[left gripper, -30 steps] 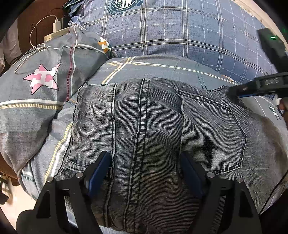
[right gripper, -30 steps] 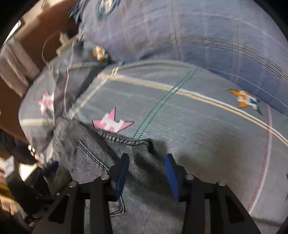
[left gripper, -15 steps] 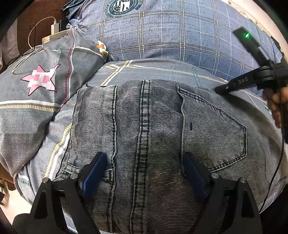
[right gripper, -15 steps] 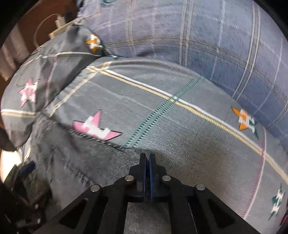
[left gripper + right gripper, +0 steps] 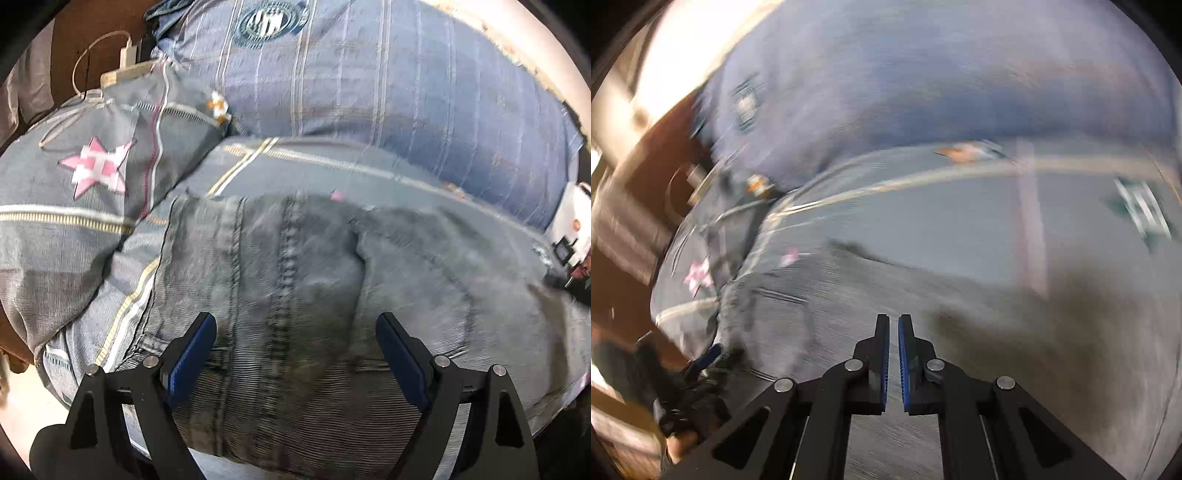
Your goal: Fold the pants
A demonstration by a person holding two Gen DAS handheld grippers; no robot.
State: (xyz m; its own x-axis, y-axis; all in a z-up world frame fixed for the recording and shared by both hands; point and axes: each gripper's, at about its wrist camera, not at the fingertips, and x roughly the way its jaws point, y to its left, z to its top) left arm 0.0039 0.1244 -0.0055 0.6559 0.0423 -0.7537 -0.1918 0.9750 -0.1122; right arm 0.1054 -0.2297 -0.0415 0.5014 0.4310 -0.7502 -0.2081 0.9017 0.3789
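Grey denim pants (image 5: 314, 295) lie flat on the bed with the seat seam and a back pocket facing up. My left gripper (image 5: 295, 332) is open wide just above the waist end, its blue pads (image 5: 192, 350) on either side of the seam, with nothing pinched. In the blurred right wrist view my right gripper (image 5: 893, 321) is shut over the pants (image 5: 812, 314), with only a thin slit between the pads and no cloth seen in it. The left gripper (image 5: 709, 354) and a hand (image 5: 679, 443) show at the lower left of that view.
The pants rest on a grey bedcover (image 5: 960, 229) with stripes and star prints. A blue plaid quilt (image 5: 369, 92) is piled behind them, and a pillow with a pink star (image 5: 74, 184) lies to the left. A charger and cable (image 5: 125, 55) sit by the wooden headboard.
The right gripper closed near the pants' far edge, then swung sideways fast and rolled, blurring its view. It left the upper right of the left wrist view. The left gripper barely moved.
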